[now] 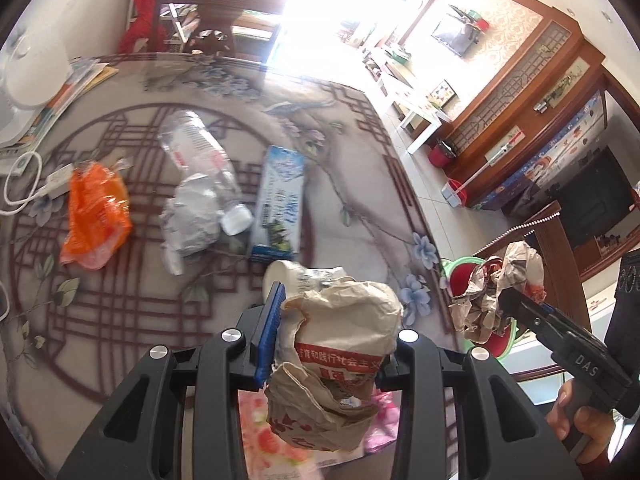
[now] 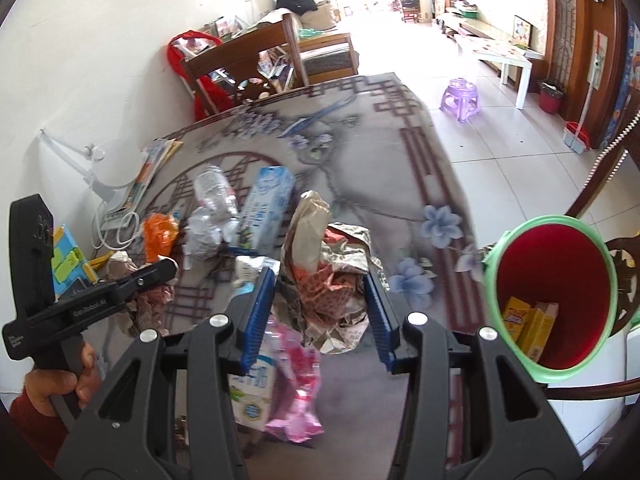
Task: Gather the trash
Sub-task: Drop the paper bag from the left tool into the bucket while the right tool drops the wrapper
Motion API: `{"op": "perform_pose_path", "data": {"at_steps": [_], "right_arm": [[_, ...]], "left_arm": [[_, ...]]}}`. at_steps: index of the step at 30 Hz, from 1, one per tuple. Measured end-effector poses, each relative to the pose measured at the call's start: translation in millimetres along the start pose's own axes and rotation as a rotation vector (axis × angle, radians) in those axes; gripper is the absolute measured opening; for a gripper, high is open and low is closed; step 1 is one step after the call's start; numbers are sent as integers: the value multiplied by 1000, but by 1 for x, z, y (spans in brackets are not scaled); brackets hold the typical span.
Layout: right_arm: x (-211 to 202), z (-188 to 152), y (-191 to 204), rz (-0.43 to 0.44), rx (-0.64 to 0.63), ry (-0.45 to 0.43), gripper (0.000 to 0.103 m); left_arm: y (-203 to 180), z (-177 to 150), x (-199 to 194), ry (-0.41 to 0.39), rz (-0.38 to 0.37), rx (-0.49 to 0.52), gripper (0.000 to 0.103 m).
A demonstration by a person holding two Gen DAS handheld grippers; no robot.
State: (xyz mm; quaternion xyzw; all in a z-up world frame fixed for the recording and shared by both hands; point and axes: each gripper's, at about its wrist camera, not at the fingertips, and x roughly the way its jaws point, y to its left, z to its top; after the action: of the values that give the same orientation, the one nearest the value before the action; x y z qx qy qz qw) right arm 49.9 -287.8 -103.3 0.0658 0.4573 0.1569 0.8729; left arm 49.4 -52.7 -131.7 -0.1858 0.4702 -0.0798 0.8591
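My left gripper (image 1: 332, 344) is shut on a crumpled brown paper wad (image 1: 340, 360) with red print, held above the patterned table (image 1: 120, 320). My right gripper (image 2: 320, 312) is shut on a crumpled newspaper ball (image 2: 332, 276), its blue pads pressing both sides. A red bin with a green rim (image 2: 556, 300) stands past the table's right edge, with yellow boxes (image 2: 528, 324) inside. On the table lie a plastic bottle (image 1: 200, 152), a blue-and-white carton (image 1: 280, 200), an orange wrapper (image 1: 96, 216), crumpled white paper (image 1: 192, 220), a white cup (image 1: 288, 276) and a pink wrapper (image 2: 296, 384).
A wooden chair (image 2: 248, 60) stands behind the table's far edge. Books (image 2: 152, 168), a white appliance (image 1: 24, 80) and a white cable (image 1: 24, 188) crowd the table's left side. On the tiled floor are a purple stool (image 2: 460, 98) and a white low table (image 2: 504, 56).
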Motion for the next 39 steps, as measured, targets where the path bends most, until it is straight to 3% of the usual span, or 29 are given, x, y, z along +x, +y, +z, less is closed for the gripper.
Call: {"op": "perform_pose_path", "data": {"at_steps": [14,16,19,20,25,30,35,39], "right_arm": [[-15,-3,-174,-281,184,2,44],[-13,-7,-198,-318,215,21,48],[-7,-12,-230,-372,266,56,76],[-12,-14,-237,-395,288,38,78],[-53,-25,-266,-438,375,-70,79],[-78,-35,-272,-488,385,-93,81],[-87,-46,-273,-508,409,-89,82],[-83,-51,-265,-508,408,-70,82]], "left_arm": [[-133,2,54,69,-126,184,34],[-157,2,65,87,-154,230,34],[-192,1,86,129,-211,281,34],[-202,-1,92,139,-224,297,34],[-255,-7,126,192,-289,388,34],[-295,-10,151,221,-325,453,35],[-312,-4,165,209,-336,430,81],[-307,4,155,184,-323,411,82]]}}
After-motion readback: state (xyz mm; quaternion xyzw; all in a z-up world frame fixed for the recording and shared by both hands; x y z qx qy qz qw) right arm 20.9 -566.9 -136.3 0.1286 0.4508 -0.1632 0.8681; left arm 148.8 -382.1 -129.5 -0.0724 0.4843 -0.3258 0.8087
